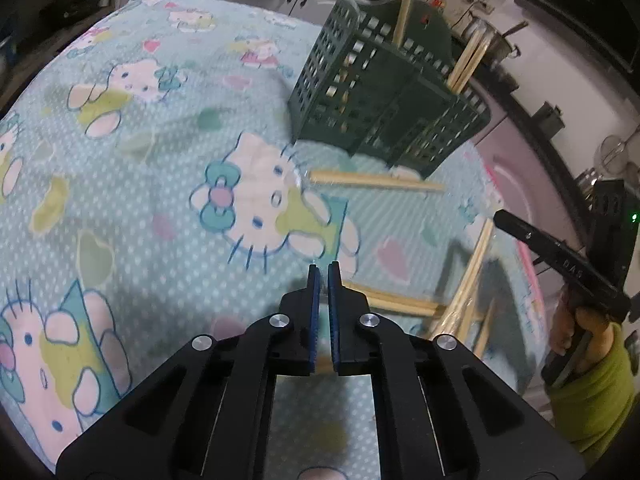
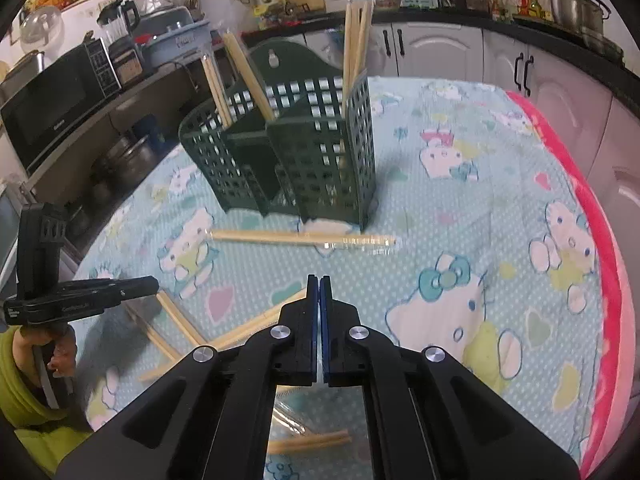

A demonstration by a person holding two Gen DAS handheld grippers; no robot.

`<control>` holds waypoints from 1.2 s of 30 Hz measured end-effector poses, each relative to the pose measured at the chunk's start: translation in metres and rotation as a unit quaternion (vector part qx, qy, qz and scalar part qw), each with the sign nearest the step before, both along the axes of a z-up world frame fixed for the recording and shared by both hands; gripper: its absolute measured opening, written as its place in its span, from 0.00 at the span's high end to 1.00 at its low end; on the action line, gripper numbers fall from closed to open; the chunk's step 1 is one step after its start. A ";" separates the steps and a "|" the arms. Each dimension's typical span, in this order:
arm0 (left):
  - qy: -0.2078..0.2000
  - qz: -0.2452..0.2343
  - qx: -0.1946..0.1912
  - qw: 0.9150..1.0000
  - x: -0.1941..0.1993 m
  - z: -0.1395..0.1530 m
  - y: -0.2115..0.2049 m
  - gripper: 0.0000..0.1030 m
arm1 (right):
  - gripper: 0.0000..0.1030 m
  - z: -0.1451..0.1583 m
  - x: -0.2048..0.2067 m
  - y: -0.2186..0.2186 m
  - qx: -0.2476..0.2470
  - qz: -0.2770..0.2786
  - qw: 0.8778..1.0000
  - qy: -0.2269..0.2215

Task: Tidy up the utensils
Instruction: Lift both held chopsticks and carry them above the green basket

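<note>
Left gripper (image 1: 323, 270) and right gripper (image 2: 319, 280): jaws together, nothing seen between. Microwave (image 2: 52, 100) is shown only by right view; caddy (image 1: 384, 92) by both.

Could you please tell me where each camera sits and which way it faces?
Left wrist: on the left gripper, tilted down at the tablecloth; right gripper and hand at right.
Right wrist: on the right gripper, facing the green holder; left gripper at left.
Shared: holder, wrapped chopsticks.
</note>
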State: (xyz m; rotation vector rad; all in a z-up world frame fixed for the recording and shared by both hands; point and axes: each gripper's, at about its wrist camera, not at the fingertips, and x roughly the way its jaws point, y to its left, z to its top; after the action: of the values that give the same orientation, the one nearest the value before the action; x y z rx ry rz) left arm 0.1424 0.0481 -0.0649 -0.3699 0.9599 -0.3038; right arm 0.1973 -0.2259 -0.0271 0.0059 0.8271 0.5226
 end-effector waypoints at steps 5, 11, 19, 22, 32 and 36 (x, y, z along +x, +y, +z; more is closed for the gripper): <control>-0.022 0.003 -0.008 1.000 0.011 0.018 0.002 1.00 | 0.99 0.018 0.004 0.005 0.005 -0.001 1.000 -0.019; -0.050 0.011 -0.020 0.998 0.023 0.043 0.004 1.00 | 0.99 0.040 0.006 0.015 0.005 0.004 0.999 -0.046; -0.095 0.013 -0.028 0.995 0.033 0.080 0.004 1.00 | 0.99 0.072 0.006 0.026 0.009 0.015 0.997 -0.081; -0.110 0.009 -0.030 0.993 0.034 0.093 0.002 1.00 | 0.99 0.084 0.003 0.031 0.011 0.020 0.995 -0.095; -0.149 -0.021 -0.036 0.988 0.030 0.128 -0.012 1.00 | 0.99 0.113 -0.008 0.046 0.015 0.039 0.991 -0.130; -0.160 -0.035 -0.040 0.986 0.031 0.140 -0.019 1.00 | 0.99 0.122 -0.012 0.050 0.017 0.044 0.989 -0.139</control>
State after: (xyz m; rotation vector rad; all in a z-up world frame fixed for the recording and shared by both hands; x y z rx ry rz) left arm 0.1729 0.0291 0.0748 -0.3488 0.6470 -0.4535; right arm 0.1853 -0.1755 0.0945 -0.0719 0.5472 0.6056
